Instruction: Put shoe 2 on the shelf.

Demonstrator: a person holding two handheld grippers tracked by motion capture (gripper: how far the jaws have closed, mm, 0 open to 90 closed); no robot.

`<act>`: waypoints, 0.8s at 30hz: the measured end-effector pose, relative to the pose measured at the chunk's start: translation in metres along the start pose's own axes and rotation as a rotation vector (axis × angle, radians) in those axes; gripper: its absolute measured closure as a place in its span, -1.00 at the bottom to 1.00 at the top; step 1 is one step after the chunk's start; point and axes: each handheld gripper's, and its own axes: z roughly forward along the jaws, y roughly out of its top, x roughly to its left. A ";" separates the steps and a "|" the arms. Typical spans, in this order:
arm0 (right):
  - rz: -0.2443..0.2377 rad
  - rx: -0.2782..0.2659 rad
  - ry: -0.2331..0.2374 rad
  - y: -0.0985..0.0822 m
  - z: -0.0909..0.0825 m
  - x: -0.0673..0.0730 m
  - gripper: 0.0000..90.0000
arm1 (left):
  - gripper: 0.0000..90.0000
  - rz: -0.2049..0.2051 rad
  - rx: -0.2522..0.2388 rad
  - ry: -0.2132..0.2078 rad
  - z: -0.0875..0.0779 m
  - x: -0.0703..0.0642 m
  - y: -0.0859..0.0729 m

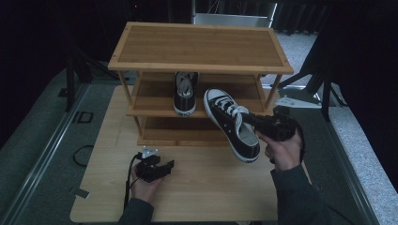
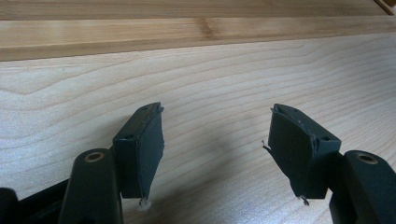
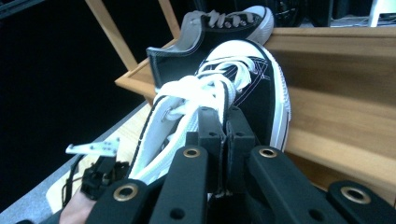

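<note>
Resting on the pale wooden table (image 1: 202, 187), the left gripper (image 1: 162, 167) gapes while the right gripper (image 1: 253, 120) clamps a sneaker (image 1: 232, 124).

Wooden table (image 1: 206, 187); 3-tier bamboo rack (image 1: 202, 44); second sneaker (image 1: 185, 96) on middle shelf.

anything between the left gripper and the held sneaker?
No, just bare tabletop in the high view. Left gripper rests open on it; the sneaker hangs clamped in the right gripper before the rack.

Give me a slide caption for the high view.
Right tool lifts a black sneaker toward the wooden rack.
</note>
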 end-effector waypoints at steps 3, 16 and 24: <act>0.011 -0.004 -0.010 0.005 0.006 -0.003 0.96 | -0.21 0.001 0.000 0.001 0.000 0.000 0.000; 0.044 -0.030 -0.072 0.018 0.032 -0.015 0.96 | -0.20 -0.003 0.002 0.002 0.000 0.000 0.000; 0.044 -0.050 -0.116 0.023 0.047 -0.017 0.96 | -0.20 -0.001 0.001 0.004 0.001 0.000 0.000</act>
